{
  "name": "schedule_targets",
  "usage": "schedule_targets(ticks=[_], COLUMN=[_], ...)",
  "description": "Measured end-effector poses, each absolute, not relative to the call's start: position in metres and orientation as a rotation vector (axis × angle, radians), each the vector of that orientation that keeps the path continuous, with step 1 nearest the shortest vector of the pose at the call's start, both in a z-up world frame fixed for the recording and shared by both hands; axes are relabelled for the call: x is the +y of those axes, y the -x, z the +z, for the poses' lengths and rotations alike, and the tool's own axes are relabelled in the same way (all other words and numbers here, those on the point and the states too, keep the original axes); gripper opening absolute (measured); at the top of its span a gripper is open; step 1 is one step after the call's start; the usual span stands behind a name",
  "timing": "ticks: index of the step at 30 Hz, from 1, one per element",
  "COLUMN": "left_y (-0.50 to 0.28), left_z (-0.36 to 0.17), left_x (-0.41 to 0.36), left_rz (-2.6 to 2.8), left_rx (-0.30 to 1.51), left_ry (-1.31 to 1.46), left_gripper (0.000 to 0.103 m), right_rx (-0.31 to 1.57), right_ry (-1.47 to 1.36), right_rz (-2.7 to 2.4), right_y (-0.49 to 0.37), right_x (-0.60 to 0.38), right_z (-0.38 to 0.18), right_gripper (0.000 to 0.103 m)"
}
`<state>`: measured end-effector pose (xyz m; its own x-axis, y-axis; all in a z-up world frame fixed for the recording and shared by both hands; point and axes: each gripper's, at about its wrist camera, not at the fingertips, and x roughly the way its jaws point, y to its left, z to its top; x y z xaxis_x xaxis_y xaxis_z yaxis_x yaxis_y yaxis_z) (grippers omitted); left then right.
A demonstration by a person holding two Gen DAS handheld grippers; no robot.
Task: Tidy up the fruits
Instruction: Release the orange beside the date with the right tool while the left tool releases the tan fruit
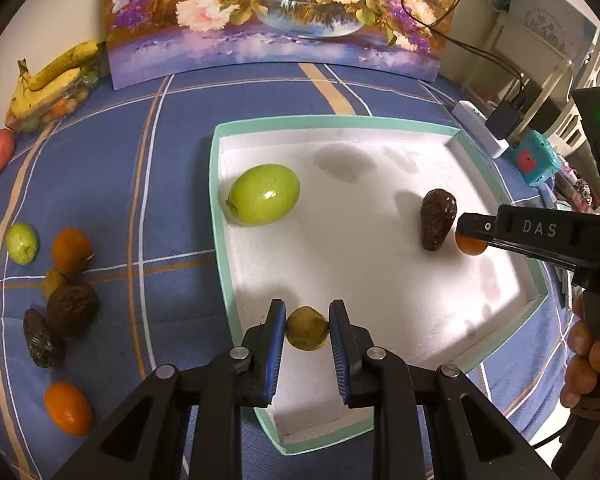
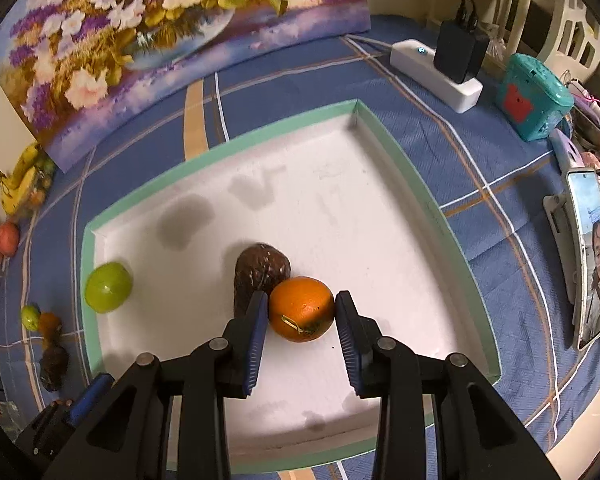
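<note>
1. The left hand-held gripper [image 1: 307, 326] holds a small yellow-green fruit [image 1: 306, 328] between its blue pads, over the near edge of the white tray [image 1: 220, 208].
2. The right hand-held gripper [image 2: 302, 312] is closed on an orange [image 2: 302, 308] inside the tray, touching a dark brown wrinkled fruit [image 2: 260, 270].
3. A large green fruit [image 1: 265, 194] lies by the tray's left wall.
4. On the blue checked cloth [image 1: 160, 140] left of the tray lie more oranges [image 1: 71, 251], a small green fruit [image 1: 21, 243] and dark fruits [image 1: 72, 308].
5. Bananas [image 1: 56, 74] rest beside a flower painting [image 1: 280, 12].
</note>
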<state>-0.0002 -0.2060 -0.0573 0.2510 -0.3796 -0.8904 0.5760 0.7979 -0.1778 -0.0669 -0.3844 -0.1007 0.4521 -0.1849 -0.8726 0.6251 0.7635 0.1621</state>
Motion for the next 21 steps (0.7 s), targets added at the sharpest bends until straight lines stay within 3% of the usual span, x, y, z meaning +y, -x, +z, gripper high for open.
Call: schedule_targets(ticks=[21], left_y=[-0.0039], left_z=[-0.0620], left_x=[-0.2049], left_rz=[-0.630], left_rx=[1.176], left_ry=[-0.192], left_gripper=[0.025], right_rx=[1.012], right_ry=[-0.508], right_rz=[-0.523], right_y=[0.0639], right_x=[-0.3835], right_z=[-0.1114], right_gripper=[0.037])
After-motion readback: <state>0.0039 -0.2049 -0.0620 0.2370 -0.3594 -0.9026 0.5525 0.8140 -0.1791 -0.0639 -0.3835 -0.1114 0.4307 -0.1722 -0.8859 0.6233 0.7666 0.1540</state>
